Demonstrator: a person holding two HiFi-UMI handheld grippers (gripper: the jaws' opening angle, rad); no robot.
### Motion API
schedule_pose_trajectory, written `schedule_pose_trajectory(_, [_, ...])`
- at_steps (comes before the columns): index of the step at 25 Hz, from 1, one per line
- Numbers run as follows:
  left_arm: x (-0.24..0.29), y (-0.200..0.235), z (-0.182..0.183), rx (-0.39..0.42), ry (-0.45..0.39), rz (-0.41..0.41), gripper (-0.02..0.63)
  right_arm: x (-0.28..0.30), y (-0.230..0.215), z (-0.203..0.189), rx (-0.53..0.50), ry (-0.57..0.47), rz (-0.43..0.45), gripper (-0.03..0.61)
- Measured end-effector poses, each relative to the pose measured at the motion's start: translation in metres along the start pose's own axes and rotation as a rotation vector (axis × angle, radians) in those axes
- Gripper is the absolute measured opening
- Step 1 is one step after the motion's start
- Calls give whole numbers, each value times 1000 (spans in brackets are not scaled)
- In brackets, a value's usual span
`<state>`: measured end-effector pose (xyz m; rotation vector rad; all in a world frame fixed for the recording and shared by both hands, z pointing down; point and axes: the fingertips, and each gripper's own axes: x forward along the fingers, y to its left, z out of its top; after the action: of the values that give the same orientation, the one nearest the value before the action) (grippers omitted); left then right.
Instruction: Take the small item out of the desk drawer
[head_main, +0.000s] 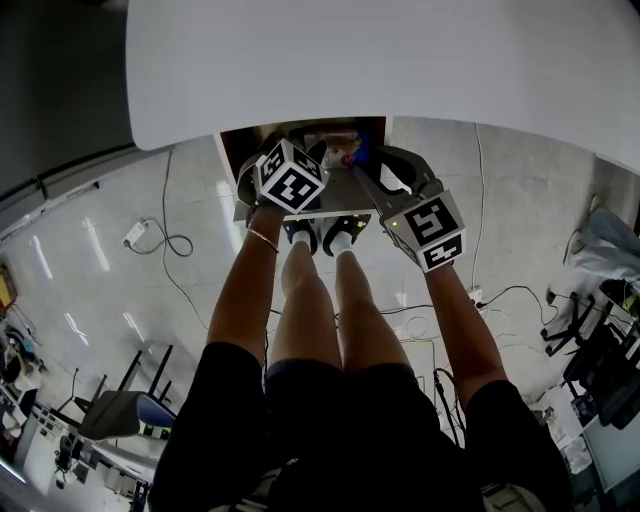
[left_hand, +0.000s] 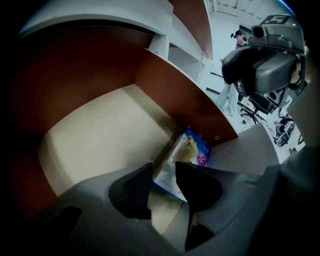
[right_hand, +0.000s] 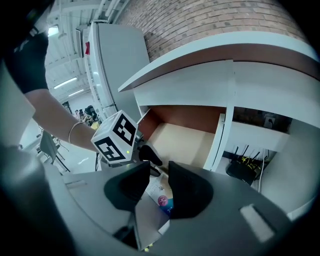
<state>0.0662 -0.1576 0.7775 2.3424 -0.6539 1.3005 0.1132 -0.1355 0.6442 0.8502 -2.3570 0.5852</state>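
Under the white desk (head_main: 400, 60) the drawer (head_main: 229, 152) stands pulled out, its pale floor (left_hand: 100, 135) mostly bare. A small blue-and-white packet (left_hand: 192, 152) with a pink mark lies in the front right corner; it also shows as the packet (head_main: 350, 157) and the packet (right_hand: 161, 197). My left gripper (left_hand: 162, 172) reaches down into the drawer, open, with the packet's near end showing in the gap between its jaws. From the right gripper view, the left gripper (right_hand: 150, 156) hangs right over the packet. My right gripper (right_hand: 159, 172) sits at the drawer front (right_hand: 145, 215), whose panel fills the gap between its jaws.
The person's legs and feet (head_main: 320, 240) stand just below the drawer. A black router (right_hand: 245, 170) with antennas sits in the bay to the drawer's right. Cables and a power strip (head_main: 135, 233) lie on the floor at left; a chair (head_main: 110, 410) is at lower left.
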Motion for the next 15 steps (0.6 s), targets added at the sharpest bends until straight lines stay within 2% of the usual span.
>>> schedule_pose_trajectory(8, [5, -2, -2, -2, 4, -9, 144, 5, -1, -6, -31, 36, 6, 137])
schedule_pose_trajectory(15, [-3, -7, 4, -32, -15, -19, 140, 14, 0, -12, -133, 95, 25, 144])
